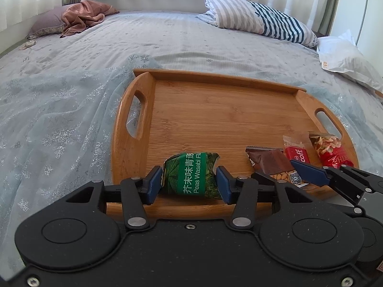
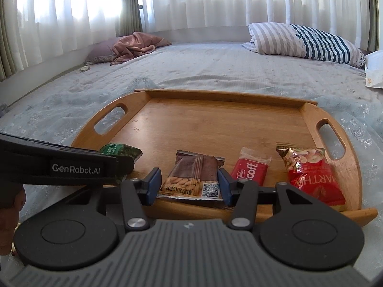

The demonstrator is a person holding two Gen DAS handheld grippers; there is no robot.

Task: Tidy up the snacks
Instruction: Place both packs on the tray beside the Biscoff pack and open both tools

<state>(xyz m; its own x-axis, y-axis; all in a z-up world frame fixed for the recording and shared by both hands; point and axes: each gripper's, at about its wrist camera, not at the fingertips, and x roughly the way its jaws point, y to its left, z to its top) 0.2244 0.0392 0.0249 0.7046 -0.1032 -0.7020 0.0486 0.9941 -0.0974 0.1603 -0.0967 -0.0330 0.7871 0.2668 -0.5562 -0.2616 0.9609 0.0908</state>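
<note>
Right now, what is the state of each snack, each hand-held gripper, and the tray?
Green packet: sealed, gripped, on tray.
Brown packet: sealed, flat, gripped.
Biscoff: wrapped, lying free.
Red bag: sealed, lying free.
Left hand-held gripper: shut on green packet.
Right hand-held gripper: shut on brown packet.
Tray: on bed, far half bare.

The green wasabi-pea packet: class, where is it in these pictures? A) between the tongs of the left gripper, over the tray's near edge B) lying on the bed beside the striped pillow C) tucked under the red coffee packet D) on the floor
A: the green wasabi-pea packet sits between the left gripper's tongs, whose blue pads press both its sides, above the near rim of the wooden tray.
</note>
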